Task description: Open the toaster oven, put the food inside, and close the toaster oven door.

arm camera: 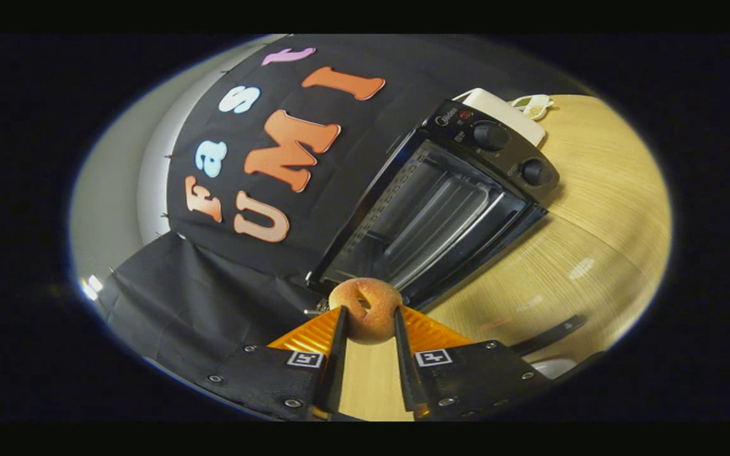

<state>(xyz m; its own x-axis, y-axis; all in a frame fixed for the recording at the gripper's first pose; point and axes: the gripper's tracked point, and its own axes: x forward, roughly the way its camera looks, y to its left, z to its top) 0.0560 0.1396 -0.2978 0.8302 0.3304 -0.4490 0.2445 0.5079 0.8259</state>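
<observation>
A light brown bagel (pixel 365 303) with a small hole sits pinched between my two fingers, and my gripper (pixel 369 315) is shut on it, lifted above the wooden table (pixel 593 209). Just beyond the bagel stands the black toaster oven (pixel 447 190), seen tilted. Its door (pixel 485 253) looks folded down toward the table, nearly edge-on. The cavity shows a wire rack (pixel 441 221) and a perforated side wall. Two round knobs (pixel 490 135) sit on the control panel beside the opening.
A white box-like object (pixel 504 107) and a small green-and-white item (pixel 533 106) lie behind the oven. Beside my right finger there is a dark handle-like thing (pixel 549 332) and a white dish edge (pixel 554 366). Black cloth hangs left of the oven.
</observation>
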